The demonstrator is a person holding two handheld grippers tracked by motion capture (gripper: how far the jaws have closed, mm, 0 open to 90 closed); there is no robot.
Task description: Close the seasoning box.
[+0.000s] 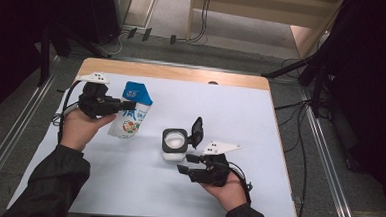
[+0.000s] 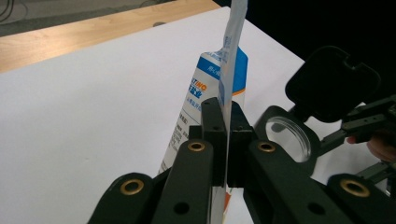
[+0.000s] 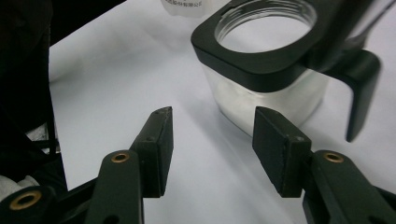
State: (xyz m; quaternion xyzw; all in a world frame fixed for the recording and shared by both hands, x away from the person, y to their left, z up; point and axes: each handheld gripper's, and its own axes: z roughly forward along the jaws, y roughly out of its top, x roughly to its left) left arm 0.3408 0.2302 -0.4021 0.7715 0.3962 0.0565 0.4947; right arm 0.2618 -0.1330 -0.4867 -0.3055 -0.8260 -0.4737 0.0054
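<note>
1. jaws of the left gripper (image 1: 131, 105) are clenched on the flat sealed edge of the pouch (image 1: 129, 116), which the left gripper view shows as a thin sheet pinched between the two pads.
2. jaws of the right gripper (image 1: 184, 163) stand released with nothing between them; in the right gripper view the container (image 3: 261, 70) sits just ahead of them and a little to their right, not touched.
3. the pouch stands with its long axis roughly upright, leaning a little, its base on the white bench (image 1: 127, 185), to the left of the container (image 1: 174, 142).
4. the container stands near the bench's middle, mouth up, its hinged black lid (image 1: 197, 131) flipped open on the side away from the pouch.
5. the right hand (image 1: 226, 190) is the nearer one to the container; the pouch lies well apart from it, so a pour likely needs the pouch carried across and tipped over that open mouth.
</note>
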